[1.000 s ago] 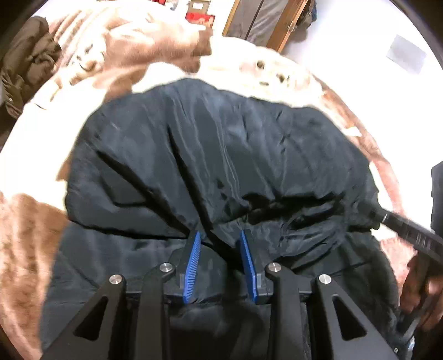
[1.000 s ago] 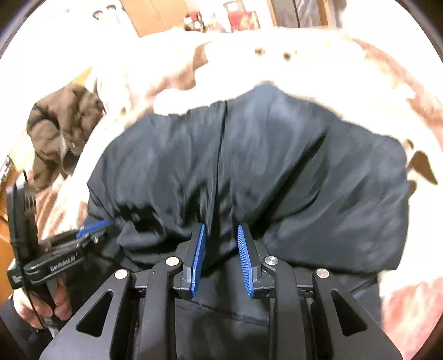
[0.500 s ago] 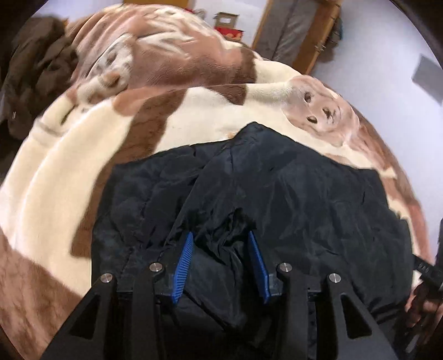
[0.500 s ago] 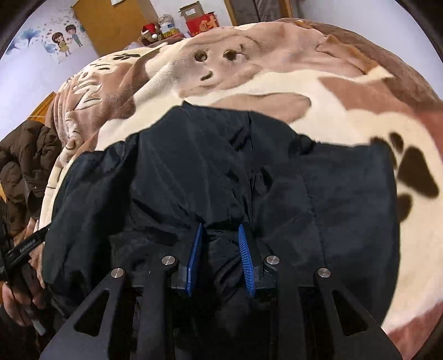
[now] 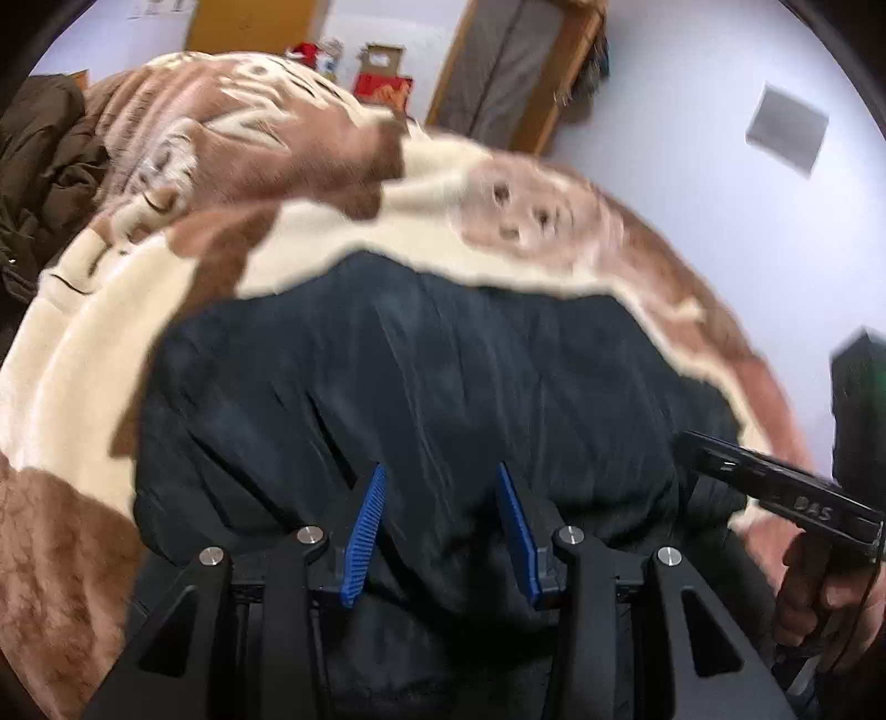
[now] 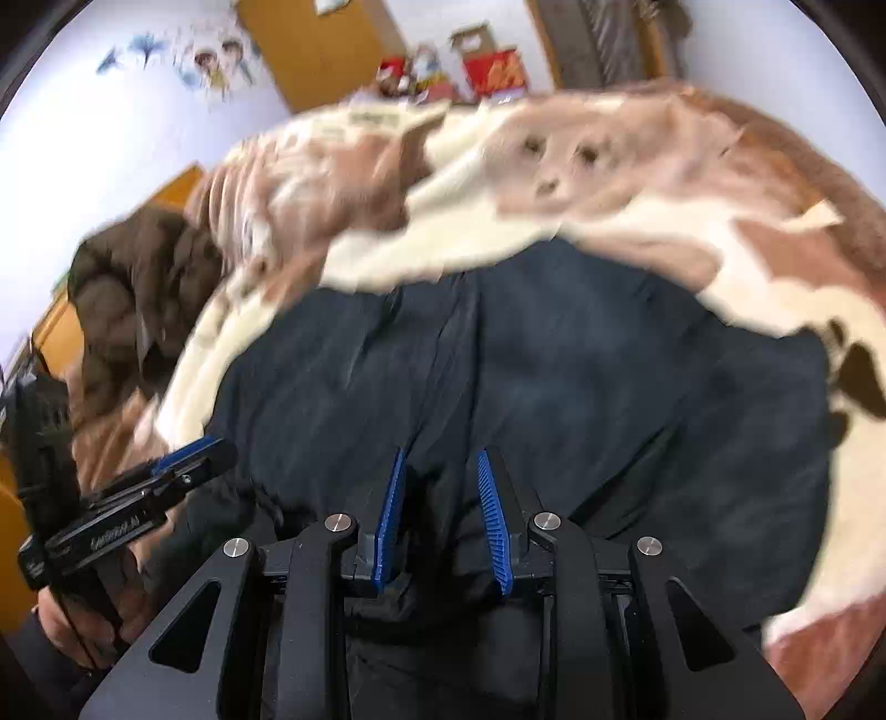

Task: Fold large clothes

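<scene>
1. Left wrist view, nearest to me: my left gripper (image 5: 440, 498) has its 2 blue pads partly apart, with dark cloth of the black jacket (image 5: 443, 387) bunched between them. I cannot tell whether the pads press on it.
2. Right wrist view, just as near: my right gripper (image 6: 440, 487) stands narrower, and a ridge of the same black jacket (image 6: 554, 376) runs up between its blue pads. The blur hides whether the cloth is truly pinched.
3. At the right edge of the left view I see the other tool's black body and the hand (image 5: 819, 598) around its grip. The right view shows the left tool low on the left side.
4. The jacket lies spread and rumpled across the bed, on a brown and cream blanket (image 5: 343, 243) printed with an animal face.
5. Further left, a brown puffy coat (image 6: 133, 288) sits heaped at the bed's edge.
6. Farthest back, red boxes (image 6: 493, 69) stand by a yellow door (image 6: 321, 44) against a pale wall.
</scene>
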`<action>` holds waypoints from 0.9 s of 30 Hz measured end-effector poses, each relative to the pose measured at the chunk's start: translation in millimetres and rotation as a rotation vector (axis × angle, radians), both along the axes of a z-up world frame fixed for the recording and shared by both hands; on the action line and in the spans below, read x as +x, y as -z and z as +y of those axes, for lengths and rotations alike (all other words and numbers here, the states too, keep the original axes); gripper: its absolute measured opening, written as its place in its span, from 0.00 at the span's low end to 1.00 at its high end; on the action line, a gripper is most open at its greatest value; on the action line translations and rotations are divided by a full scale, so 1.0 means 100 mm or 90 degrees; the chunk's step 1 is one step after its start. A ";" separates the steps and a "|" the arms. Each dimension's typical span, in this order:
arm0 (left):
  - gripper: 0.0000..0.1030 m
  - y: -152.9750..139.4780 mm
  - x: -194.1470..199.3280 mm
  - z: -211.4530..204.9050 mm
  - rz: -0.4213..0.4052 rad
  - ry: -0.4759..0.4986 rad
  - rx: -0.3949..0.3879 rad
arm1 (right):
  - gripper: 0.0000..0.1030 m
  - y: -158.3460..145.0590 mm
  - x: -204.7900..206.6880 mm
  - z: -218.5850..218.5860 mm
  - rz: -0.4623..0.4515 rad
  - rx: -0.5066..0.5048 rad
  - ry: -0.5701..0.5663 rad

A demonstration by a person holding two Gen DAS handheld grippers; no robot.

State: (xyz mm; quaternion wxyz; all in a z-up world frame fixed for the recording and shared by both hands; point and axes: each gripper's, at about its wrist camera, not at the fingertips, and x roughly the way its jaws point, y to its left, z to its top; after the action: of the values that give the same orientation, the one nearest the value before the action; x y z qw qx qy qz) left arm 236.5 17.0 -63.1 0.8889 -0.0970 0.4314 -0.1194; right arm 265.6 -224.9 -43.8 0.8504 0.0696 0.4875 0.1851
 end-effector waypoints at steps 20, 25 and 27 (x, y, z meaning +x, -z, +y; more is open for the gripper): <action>0.47 0.52 -0.07 -0.12 0.067 -0.002 0.025 | 0.25 0.54 -0.21 0.12 0.048 -0.022 0.008; 0.47 0.61 0.04 -0.17 0.055 -0.009 0.061 | 0.25 0.61 -0.16 0.22 0.040 -0.045 0.003; 0.47 0.63 0.04 -0.18 0.051 -0.014 0.062 | 0.25 0.63 -0.14 0.22 0.038 -0.045 0.005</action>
State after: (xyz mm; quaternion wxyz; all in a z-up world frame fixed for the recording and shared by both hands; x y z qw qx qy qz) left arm 240.7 -0.9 -126.3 0.8758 -0.0626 0.4710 -0.0847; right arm 251.4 -202.7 -107.0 0.8382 0.0469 0.5186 0.1620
